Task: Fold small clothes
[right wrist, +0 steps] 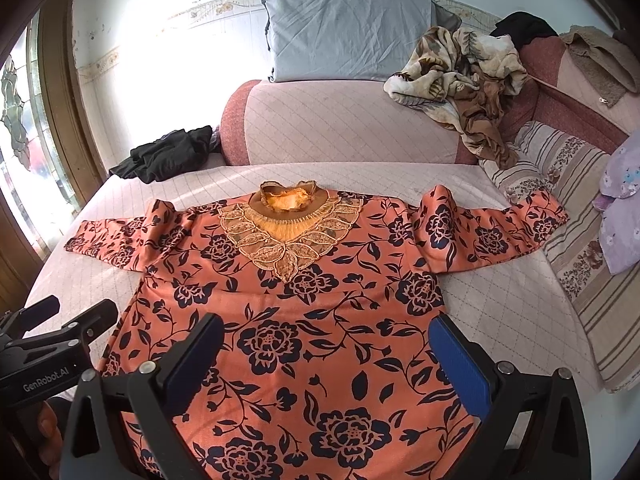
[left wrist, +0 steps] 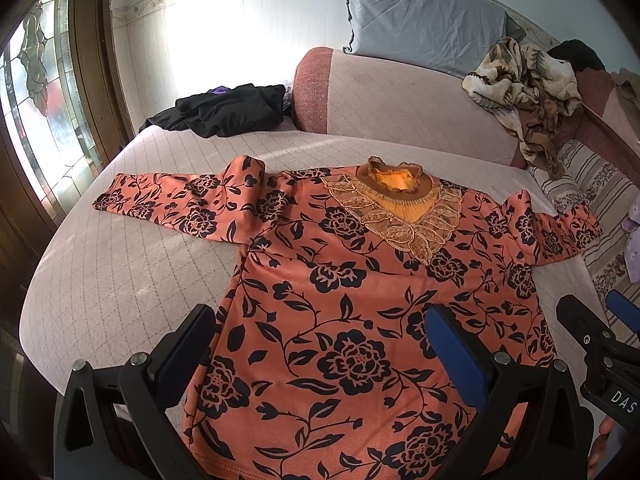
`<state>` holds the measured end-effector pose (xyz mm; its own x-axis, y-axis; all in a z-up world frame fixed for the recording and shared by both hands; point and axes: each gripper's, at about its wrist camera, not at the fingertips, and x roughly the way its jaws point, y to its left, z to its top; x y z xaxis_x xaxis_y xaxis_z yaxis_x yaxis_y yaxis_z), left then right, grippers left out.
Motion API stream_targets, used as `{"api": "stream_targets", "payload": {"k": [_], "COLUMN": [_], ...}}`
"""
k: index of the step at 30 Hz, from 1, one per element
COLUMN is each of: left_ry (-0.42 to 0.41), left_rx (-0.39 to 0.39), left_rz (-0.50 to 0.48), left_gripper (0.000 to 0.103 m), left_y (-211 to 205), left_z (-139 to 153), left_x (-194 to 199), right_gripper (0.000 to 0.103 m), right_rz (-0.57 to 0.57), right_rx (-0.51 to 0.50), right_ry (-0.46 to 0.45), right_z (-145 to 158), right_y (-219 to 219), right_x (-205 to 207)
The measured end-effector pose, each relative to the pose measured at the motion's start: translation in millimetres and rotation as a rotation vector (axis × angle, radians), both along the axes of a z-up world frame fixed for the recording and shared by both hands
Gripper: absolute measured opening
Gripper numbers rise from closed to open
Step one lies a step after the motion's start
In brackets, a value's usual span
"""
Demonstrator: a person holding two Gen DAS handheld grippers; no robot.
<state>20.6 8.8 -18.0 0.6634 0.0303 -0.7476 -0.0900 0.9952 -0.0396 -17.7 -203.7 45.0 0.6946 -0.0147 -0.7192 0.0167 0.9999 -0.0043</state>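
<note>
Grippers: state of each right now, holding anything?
Left gripper: open, holding nothing, fingers spread above the orange floral top.
Right gripper: open, holding nothing, over the same top.

"GenRobot.AI" on left claw (right wrist: 66,320), "DAS" on right claw (left wrist: 600,320)

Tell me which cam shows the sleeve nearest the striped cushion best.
The right wrist view. There that sleeve lies whole and unobstructed on the bed, from its bunched shoulder out to the cuff beside the striped cushion. In the left wrist view the same sleeve sits squeezed against the frame's right side, foreshortened and harder to read.
</note>
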Motion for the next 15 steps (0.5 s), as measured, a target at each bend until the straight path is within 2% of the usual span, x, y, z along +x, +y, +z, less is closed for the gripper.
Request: {"api": "stream_targets", "payload": {"k": [15], "left_ry": [0.003], "left_rx": [0.003], "left_rz": [0.001], "left_gripper": [0.103], "left_y": [-0.1], "left_z": [-1.5], "left_x": [3.7], "right_gripper": [0.103], "right_rz": [0.004], "right_rx": [0.002], "right_ry": [0.006], "right_z": [-1.7], "right_y": [2.6], "right_x": [4.3]}}
